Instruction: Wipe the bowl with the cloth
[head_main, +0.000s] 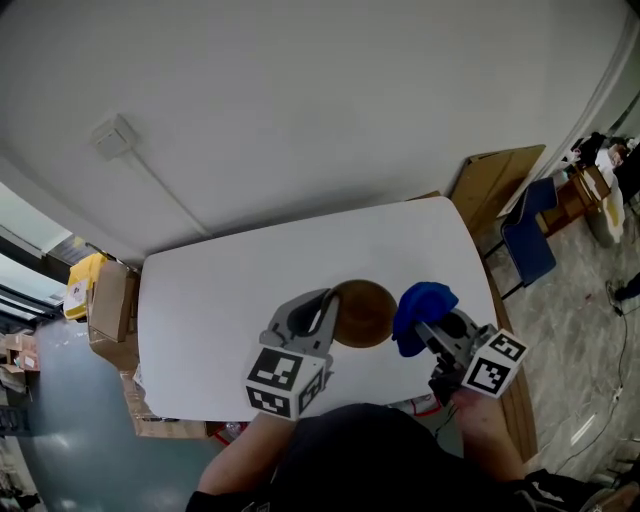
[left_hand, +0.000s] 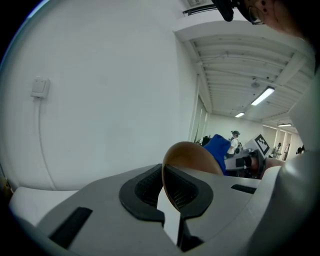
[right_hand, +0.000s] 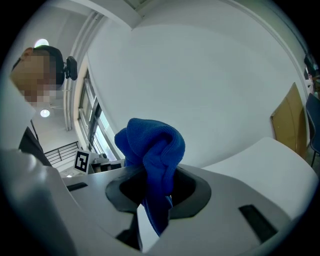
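A brown bowl (head_main: 363, 313) hangs tilted above the white table (head_main: 220, 320), its rim pinched by my left gripper (head_main: 328, 318), which is shut on it. In the left gripper view the thin bowl (left_hand: 192, 157) rim runs between the dark pads (left_hand: 145, 190). My right gripper (head_main: 432, 335) is shut on a bunched blue cloth (head_main: 420, 310), held just right of the bowl. In the right gripper view the cloth (right_hand: 152, 160) bulges up from between the jaws and hangs down through them. I cannot tell whether cloth and bowl touch.
Cardboard boxes (head_main: 112, 305) and a yellow item (head_main: 82, 280) sit on the floor left of the table. A blue chair (head_main: 528, 235) and a brown board (head_main: 490, 180) stand at the right. A white wall with a cable box (head_main: 112, 135) is behind.
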